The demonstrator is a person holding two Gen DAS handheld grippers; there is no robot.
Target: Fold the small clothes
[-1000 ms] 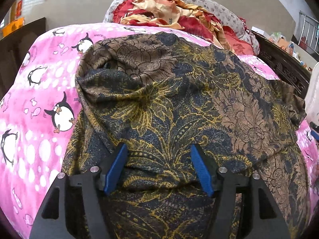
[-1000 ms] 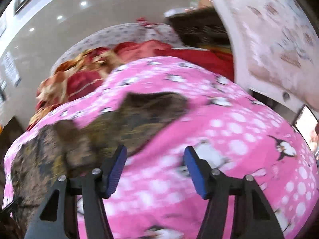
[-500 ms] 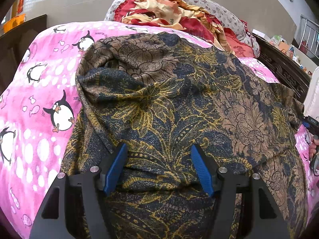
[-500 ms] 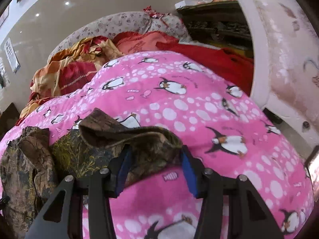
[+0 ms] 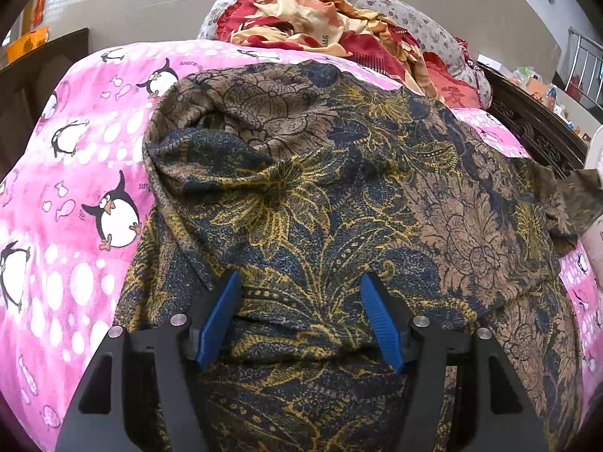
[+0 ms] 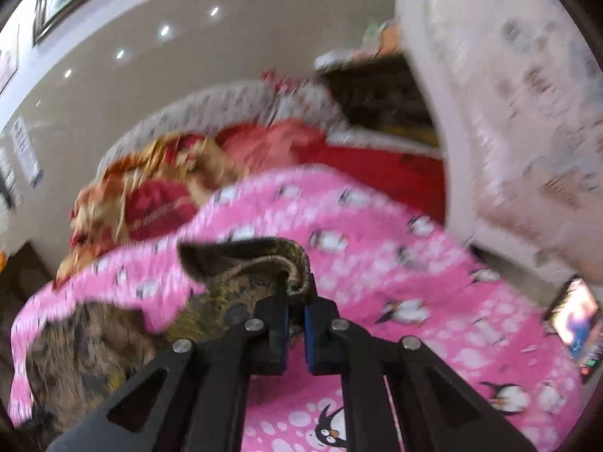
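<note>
A dark blue, gold and brown floral garment (image 5: 339, 196) lies rumpled across the pink bed. My left gripper (image 5: 301, 297) rests low over its near part, blue pads well apart, with cloth lying between them and no clear pinch. In the right wrist view, which is blurred, my right gripper (image 6: 297, 293) is closing its jaws on a folded corner of the garment (image 6: 245, 260). The pads press on that corner and hold it raised off the blanket. The same raised corner (image 5: 580, 203) shows at the right edge of the left wrist view.
A pink penguin-print blanket (image 5: 75, 173) covers the bed. Red and orange bedding (image 5: 320, 26) is heaped at the head. A dark carved bed frame (image 5: 535, 132) runs along the right. A pale padded piece (image 6: 508, 113) and a lit phone screen (image 6: 573, 316) sit at the right.
My right gripper came down over the garment's corner, shut on it and lifted it off the blanket. The left gripper has kept still with the same gap.
</note>
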